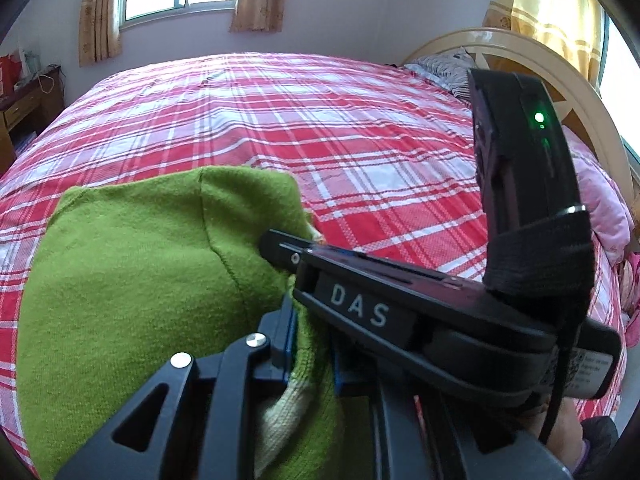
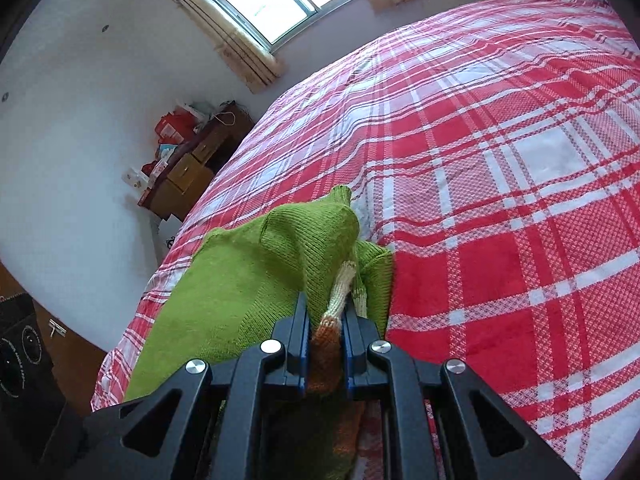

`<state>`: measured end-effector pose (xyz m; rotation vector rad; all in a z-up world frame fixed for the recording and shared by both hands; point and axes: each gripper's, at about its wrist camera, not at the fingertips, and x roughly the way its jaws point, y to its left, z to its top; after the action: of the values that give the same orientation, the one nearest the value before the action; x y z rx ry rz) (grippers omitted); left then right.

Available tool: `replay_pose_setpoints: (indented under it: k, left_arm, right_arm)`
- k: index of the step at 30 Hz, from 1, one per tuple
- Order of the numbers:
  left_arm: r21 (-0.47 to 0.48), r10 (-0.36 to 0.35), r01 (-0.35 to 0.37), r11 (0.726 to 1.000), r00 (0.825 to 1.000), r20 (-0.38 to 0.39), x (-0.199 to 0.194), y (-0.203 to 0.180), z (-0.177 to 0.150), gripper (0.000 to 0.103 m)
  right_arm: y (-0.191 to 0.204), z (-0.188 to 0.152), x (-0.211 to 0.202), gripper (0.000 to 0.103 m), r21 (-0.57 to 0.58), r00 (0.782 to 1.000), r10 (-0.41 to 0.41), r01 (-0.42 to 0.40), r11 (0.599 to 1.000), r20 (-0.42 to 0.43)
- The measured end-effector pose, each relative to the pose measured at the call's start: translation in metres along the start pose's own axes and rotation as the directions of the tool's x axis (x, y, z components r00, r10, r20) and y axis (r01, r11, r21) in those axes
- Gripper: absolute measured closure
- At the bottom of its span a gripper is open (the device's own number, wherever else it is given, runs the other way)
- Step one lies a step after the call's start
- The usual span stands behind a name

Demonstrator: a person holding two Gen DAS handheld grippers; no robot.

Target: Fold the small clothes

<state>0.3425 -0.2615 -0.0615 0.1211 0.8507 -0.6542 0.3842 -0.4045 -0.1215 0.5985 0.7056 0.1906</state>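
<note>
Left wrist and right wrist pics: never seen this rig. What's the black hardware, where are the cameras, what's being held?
No robot arm here: a person carries a hand-held claw in each hand, and each claw has a fisheye camera looking along its fingers. The left wrist view shows the left claw shut on a green knitted garment, with the right-hand device crossing in front. The right wrist view shows the right claw shut on the same garment's striped cuff. The garment lies on a red plaid bedspread, being folded.

Left gripper (image 1: 310, 344) and right gripper (image 2: 325, 328) both clamped, tilted downward.
</note>
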Motion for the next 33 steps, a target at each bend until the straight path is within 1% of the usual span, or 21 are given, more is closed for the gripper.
replay_pose_setpoints:
  k: [4,6,7,9,10,11,12,14,15,16,17,18,20,22,23,25,27,29,31,33]
  left_arm:
    - [-0.022,-0.017,0.016,1.000,0.999,-0.029,-0.008,0.004,0.002,0.086]
    - [-0.025,-0.031,0.029,0.999,0.999,-0.045,-0.019,0.005,0.002,0.084]
    - [-0.031,-0.042,0.041,0.999,0.998,-0.044,-0.026,0.007,0.001,0.080]
    - [-0.049,-0.038,0.036,0.998,0.999,-0.039,-0.042,0.015,0.000,0.068]
    - [-0.064,-0.032,0.030,0.998,0.999,-0.040,-0.048,0.021,-0.001,0.053]
    - [-0.091,-0.030,0.028,0.995,0.999,-0.024,-0.057,0.032,-0.002,0.038]
    - [-0.111,-0.031,0.030,0.993,1.000,-0.004,-0.065,0.040,-0.004,0.034]
    - [-0.144,-0.047,0.052,0.988,0.998,0.034,-0.082,0.060,-0.008,0.032]
    - [-0.154,-0.061,0.068,0.986,0.997,0.050,-0.091,0.070,-0.011,0.031]
    - [-0.162,-0.061,0.071,0.984,0.996,0.070,-0.099,0.080,-0.015,0.027]
    - [-0.172,-0.042,0.057,0.984,0.995,0.090,-0.107,0.090,-0.019,0.025]
    - [-0.182,-0.012,0.033,0.983,0.994,0.111,-0.115,0.101,-0.026,0.025]
    - [-0.203,0.025,0.002,0.979,0.991,0.133,-0.122,0.117,-0.036,0.025]
    - [-0.237,0.052,-0.022,0.971,0.991,0.122,-0.121,0.130,-0.046,0.025]
    - [-0.255,0.064,-0.035,0.966,0.992,0.105,-0.117,0.135,-0.051,0.025]
    - [-0.268,0.079,-0.057,0.962,0.994,0.075,-0.107,0.137,-0.057,0.025]
    - [-0.265,0.092,-0.077,0.961,0.995,0.047,-0.104,0.134,-0.065,0.025]
    - [-0.258,0.090,-0.076,0.963,0.995,0.041,-0.104,0.129,-0.069,0.025]
    - [-0.240,0.089,-0.077,0.968,0.995,0.040,-0.109,0.123,-0.070,0.025]
    - [-0.212,0.121,-0.110,0.971,0.992,0.042,-0.111,0.118,-0.070,0.025]
  right_arm:
    - [0.003,-0.001,-0.001,0.091,-0.015,1.000,-0.011,0.011,1.000,0.001]
    - [0.004,-0.001,-0.001,0.091,-0.020,1.000,-0.017,0.017,1.000,0.002]
    - [0.005,-0.001,-0.001,0.091,-0.020,1.000,-0.017,0.017,1.000,0.003]
    - [0.005,-0.002,-0.003,0.090,-0.011,1.000,-0.014,0.014,1.000,0.003]
    - [0.005,-0.002,-0.004,0.089,-0.008,1.000,-0.009,0.009,1.000,0.001]
    - [0.004,-0.002,-0.005,0.089,-0.004,1.000,-0.003,0.003,1.000,0.002]
    - [0.003,-0.003,-0.008,0.086,0.000,1.000,-0.004,0.004,1.000,-0.001]
    - [0.004,-0.007,-0.018,0.085,-0.004,1.000,-0.011,0.011,1.000,0.000]
    - [0.004,-0.011,-0.026,0.081,0.007,1.000,-0.015,0.015,1.000,0.006]
    - [0.002,-0.015,-0.036,0.071,0.029,1.000,-0.024,0.023,0.999,0.015]
    - [-0.001,-0.019,-0.046,0.065,0.051,0.999,-0.042,0.040,0.998,0.026]
    - [-0.002,-0.026,-0.059,0.060,0.071,0.997,-0.063,0.060,0.996,0.046]
    - [-0.001,-0.038,-0.084,0.060,0.081,0.994,-0.066,0.060,0.995,0.083]
    - [0.009,-0.053,-0.111,0.060,0.084,0.992,-0.041,0.031,0.996,0.117]
    - [0.016,-0.058,-0.119,0.060,0.075,0.992,-0.029,0.020,0.997,0.124]
    - [0.039,-0.069,-0.133,0.060,0.021,0.993,-0.018,0.016,1.000,0.120]
    - [0.068,-0.079,-0.140,0.060,-0.067,0.992,-0.027,0.036,0.997,0.124]
    - [0.097,-0.084,-0.141,0.060,-0.172,0.990,-0.055,0.077,0.982,0.128]
    - [0.127,-0.092,-0.134,0.060,-0.323,0.988,-0.093,0.128,0.938,0.123]
    - [0.145,-0.099,-0.121,0.060,-0.446,0.980,-0.156,0.196,0.873,0.125]
